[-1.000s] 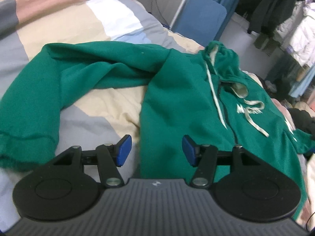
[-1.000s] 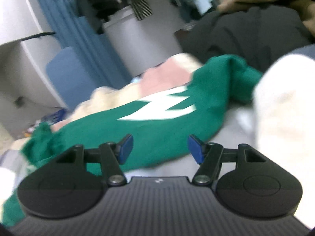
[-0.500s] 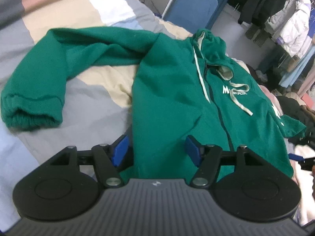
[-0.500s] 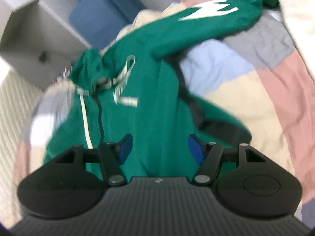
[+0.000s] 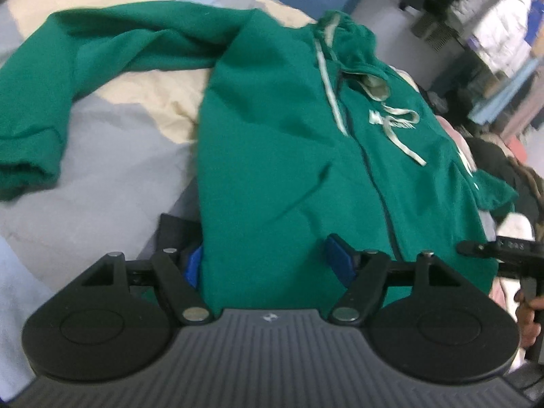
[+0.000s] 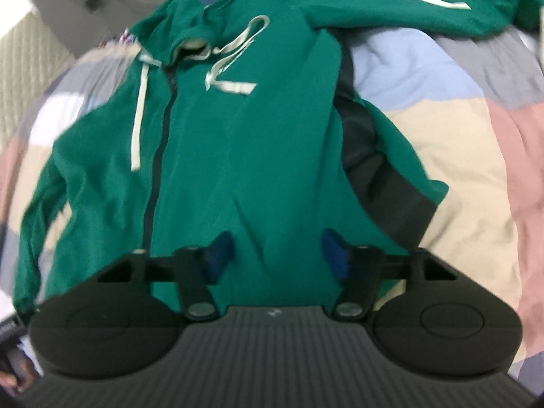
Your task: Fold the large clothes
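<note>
Since a sec ago both my hands dropped in over the hem end of the green hoodie point(image 5: 278, 142); R one swung round from the far sleeve to the body, L crept closer w/ the garment now filling its view.

L fingers point(image 5: 267, 265): spread wide, jaws have just been opening. Blue pads straddle the hoodie's bottom-left corner – left pad sits at the cloth's edge, partly tucked behind it, right pad over the green. Not pinching; can't tell if pads touch fabric.

R fingers point(image 6: 278, 255): jaws have just been closing, but a gap's left & green fabric w/ a crease lies between the pads. No squeeze visible, so not gripping.

Hoodie lies front-up on the bed point(image 6: 459, 142), zip down the middle, hood at the far end, pale drawstrings point(image 5: 331, 91) trailing over the chest print. One sleeve point(image 5: 85, 68) bends out to the left in L view, cuff curled back toward me. Other sleeve point(image 6: 408, 3) stretches away top right in R view, white lettering on it. Dark lining point(image 6: 367, 149) shows where the right side is flipped.

Bedcover = patchwork of beige, grey, pink, pale blue. R tool & hand point(image 5: 525, 306) show at the right edge of L view. Clothes rail point(image 5: 489, 17) blurred beyond.
</note>
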Demonstrator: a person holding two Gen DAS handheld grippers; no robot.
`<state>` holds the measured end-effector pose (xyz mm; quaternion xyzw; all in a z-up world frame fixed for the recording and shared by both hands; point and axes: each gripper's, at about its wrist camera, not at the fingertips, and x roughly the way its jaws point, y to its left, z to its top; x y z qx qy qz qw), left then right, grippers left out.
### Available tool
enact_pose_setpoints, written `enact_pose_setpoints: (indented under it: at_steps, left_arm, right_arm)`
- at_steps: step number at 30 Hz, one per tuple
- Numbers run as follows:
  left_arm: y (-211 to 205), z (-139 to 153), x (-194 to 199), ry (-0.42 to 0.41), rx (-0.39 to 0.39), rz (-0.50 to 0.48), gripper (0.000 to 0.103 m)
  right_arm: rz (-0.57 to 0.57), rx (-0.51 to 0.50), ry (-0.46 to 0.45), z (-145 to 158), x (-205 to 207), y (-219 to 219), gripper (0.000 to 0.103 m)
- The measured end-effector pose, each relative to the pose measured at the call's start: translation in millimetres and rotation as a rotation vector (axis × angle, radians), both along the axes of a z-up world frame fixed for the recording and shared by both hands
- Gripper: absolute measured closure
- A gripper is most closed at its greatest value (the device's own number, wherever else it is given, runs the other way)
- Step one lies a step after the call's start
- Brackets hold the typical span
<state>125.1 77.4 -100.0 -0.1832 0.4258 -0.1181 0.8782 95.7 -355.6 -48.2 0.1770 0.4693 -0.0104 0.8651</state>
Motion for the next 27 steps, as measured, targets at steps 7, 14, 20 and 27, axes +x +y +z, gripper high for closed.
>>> enact_pose_setpoints:
  at_steps: [7,14,20,27]
  left_arm:
    - [-2,17,-8,-0.093,-0.009,-0.036,0.086]
    - [32,51,17,-0.264,-0.134,-0.017,0.090]
    - [58,40,84,-0.252,-0.217,0.090,0.090]
    - [69,-10,145,-0.148,-0.177,0.173,0.089]
  right_arm:
    - [0.064,0.062,-0.184,39,-14,0,0.093]
    - [0.079,0.104,-0.367,82,22,-1,0.093]
    - [0.134,0.040,-0.390,83,108,25,0.093]
    - [0.174,-0.062,-0.284,11,207,62,0.093]
